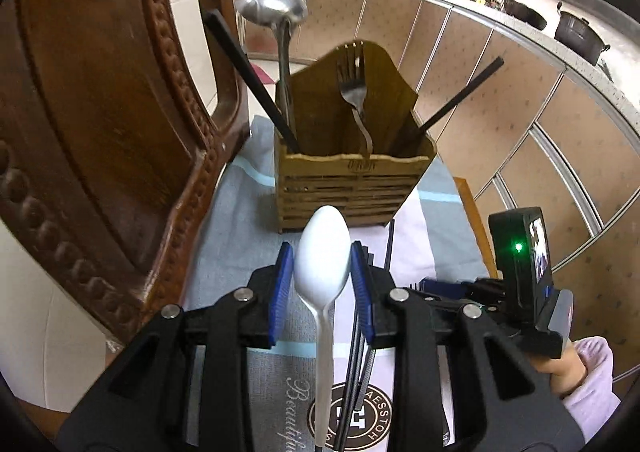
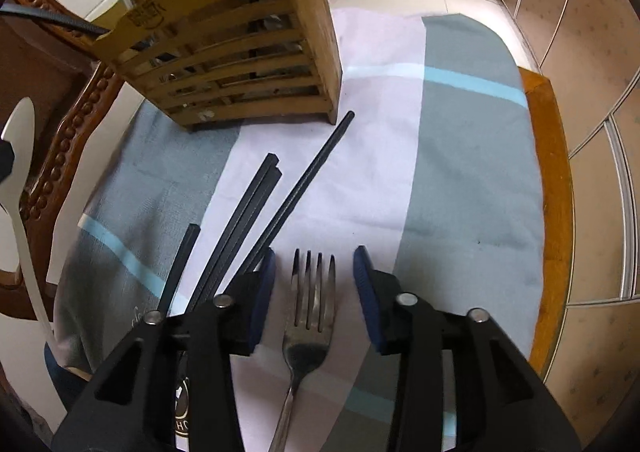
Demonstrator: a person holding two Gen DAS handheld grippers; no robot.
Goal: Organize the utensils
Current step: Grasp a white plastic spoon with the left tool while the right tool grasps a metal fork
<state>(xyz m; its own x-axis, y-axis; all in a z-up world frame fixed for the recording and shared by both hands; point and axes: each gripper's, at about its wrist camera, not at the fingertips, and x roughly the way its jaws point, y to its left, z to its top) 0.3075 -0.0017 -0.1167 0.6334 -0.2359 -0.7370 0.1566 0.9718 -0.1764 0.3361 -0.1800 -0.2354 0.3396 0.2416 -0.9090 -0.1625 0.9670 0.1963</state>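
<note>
White spoon pinched by bowl in left gripper; right gripper spread wide, straddling fork on cloth.

A carved brown wooden chair fills the left side, its beaded edge curving beside the cloth. The striped grey, white and pale blue cloth covers the counter, whose wooden edge shows at the right. Behind runs a row of beige cabinet doors under a speckled worktop, with a dark pot and a black pan sitting on it.
</note>
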